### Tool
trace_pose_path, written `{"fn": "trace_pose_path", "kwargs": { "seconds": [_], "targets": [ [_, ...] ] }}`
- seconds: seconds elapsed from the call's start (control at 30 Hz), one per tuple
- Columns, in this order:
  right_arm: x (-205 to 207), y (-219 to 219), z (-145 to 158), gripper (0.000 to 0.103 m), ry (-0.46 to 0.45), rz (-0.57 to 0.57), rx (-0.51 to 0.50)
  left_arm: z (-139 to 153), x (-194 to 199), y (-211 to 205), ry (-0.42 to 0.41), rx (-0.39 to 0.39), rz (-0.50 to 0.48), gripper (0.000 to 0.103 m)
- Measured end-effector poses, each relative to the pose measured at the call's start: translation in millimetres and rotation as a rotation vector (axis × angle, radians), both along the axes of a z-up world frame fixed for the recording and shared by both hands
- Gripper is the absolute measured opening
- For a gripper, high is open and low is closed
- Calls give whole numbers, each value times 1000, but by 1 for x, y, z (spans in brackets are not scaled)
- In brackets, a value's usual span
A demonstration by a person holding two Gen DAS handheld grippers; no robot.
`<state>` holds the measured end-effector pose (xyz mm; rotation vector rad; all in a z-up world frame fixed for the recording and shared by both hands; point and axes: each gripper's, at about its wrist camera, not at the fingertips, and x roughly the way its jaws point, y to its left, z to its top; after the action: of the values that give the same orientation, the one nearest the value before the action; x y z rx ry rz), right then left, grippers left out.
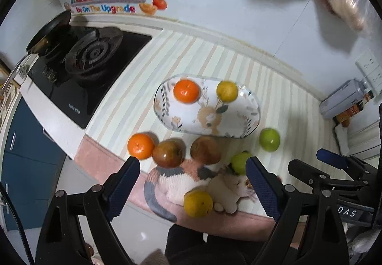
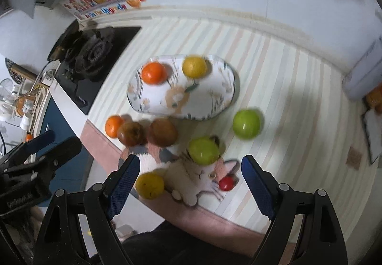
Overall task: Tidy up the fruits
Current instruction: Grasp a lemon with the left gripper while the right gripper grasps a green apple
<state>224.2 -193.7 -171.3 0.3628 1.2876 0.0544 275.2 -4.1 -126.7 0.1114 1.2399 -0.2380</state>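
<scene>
- Tools first: the left tool and the right tool hang spread wide over the worktop, pinching nothing.
- Loose fruit lies beneath: a yellow fruit nearest, a green apple beyond.
- Farther off, the oval plate already carries two, so sorting looks half done; next, I'd guess, closing on a near fruit.

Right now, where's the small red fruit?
Only the right wrist view shows the small red fruit: on the mat's cat picture near the counter's front edge, below the nearer green fruit and right of the yellow fruit.
</scene>
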Motion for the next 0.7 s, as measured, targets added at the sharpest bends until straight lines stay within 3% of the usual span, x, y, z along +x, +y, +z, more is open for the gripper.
{"fn": "trace_pose_path", "kwargs": {
  "seconds": [0.07, 0.2, 0.37, 0.63, 0.7],
  "targets": [
    [-1, -2, -21, 89, 37, -9, 27, -18, -2, -1, 28, 35, -7, 103],
    [0, -10, -63, 89, 106, -34, 61, -66, -9, -4, 122, 65, -29, 103],
    [1, -19, -100, 89, 170, -48, 55, -133, -25, -19, 245, 157, -115, 102],
    [8, -17, -122, 88, 195, -21, 29, -184, -37, -27, 358, 199, -186, 102],
    [15, -14, -127, 88, 198, -12, 26, -196, -36, -26, 390, 198, -181, 93]
  ]
}}
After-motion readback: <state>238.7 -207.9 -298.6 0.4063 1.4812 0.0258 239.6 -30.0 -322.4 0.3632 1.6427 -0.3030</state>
